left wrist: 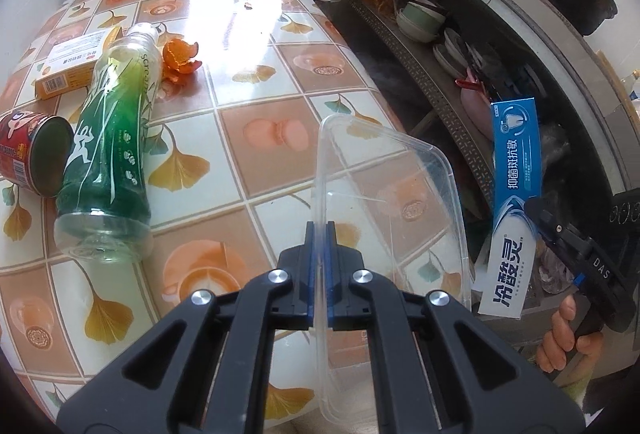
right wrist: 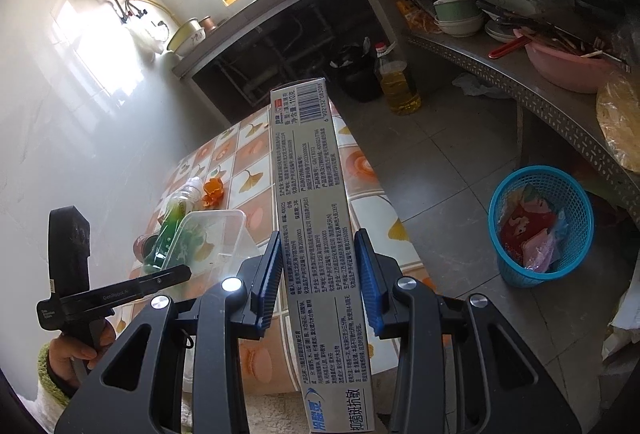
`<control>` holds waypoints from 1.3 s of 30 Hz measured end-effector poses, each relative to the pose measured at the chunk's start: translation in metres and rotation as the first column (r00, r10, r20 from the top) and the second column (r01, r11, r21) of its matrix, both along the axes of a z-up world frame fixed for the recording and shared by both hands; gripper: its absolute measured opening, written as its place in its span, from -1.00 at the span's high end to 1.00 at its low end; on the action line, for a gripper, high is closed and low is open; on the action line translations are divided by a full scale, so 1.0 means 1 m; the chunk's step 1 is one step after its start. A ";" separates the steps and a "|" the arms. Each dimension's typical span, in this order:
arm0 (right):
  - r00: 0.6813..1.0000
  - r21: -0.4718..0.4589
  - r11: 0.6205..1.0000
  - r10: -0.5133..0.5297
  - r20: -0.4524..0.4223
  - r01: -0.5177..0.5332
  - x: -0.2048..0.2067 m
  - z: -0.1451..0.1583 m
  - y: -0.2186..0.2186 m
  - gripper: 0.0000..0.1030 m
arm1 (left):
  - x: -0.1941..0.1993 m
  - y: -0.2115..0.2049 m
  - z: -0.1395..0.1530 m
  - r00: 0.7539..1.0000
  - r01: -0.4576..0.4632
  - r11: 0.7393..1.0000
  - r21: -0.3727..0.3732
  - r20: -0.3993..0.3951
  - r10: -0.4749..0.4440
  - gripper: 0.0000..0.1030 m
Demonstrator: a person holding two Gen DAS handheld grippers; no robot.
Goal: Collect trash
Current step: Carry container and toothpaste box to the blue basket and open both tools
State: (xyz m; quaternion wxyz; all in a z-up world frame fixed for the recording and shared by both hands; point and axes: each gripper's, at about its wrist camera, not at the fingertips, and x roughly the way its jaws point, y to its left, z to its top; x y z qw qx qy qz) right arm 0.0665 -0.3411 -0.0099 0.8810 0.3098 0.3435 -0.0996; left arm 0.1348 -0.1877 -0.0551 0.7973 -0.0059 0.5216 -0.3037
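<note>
My left gripper (left wrist: 320, 234) is shut on the rim of a clear plastic container (left wrist: 400, 194), tipped up over the tiled table (left wrist: 248, 138). The container (right wrist: 216, 234) also shows in the right wrist view, with the left gripper (right wrist: 184, 274) at its near edge. My right gripper (right wrist: 316, 266) is shut on a long toothpaste box (right wrist: 312, 186), held past the table's right edge; the box (left wrist: 512, 202) and right gripper (left wrist: 540, 218) appear at the right of the left wrist view. On the table lie a green plastic bottle (left wrist: 112, 146), a red can (left wrist: 32, 154), an orange-white carton (left wrist: 72, 66) and orange peel (left wrist: 180, 58).
A blue mesh waste basket (right wrist: 540, 226) with wrappers inside stands on the floor right of the table. Behind it runs a metal shelf (right wrist: 520, 90) with bowls and a pink basin. An oil bottle (right wrist: 396, 82) and a dark bin (right wrist: 356, 74) stand farther back.
</note>
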 end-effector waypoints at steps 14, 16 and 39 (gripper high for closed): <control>0.973 -0.084 0.970 -0.231 -0.006 0.230 -0.074 0.013 -0.061 0.31 | -0.003 -0.102 0.028 0.981 0.193 0.981 -0.035 0.041 -0.192 0.95; 0.955 -0.106 0.951 -0.295 -0.033 0.291 -0.097 0.008 -0.078 0.31 | -0.004 -0.132 0.028 0.971 0.238 0.971 -0.029 0.038 -0.237 0.95; 0.820 0.028 0.877 -0.435 -0.372 0.479 -0.102 -0.175 -0.222 0.31 | 0.024 -0.406 -0.136 0.910 0.382 0.892 0.242 -0.265 -0.318 0.94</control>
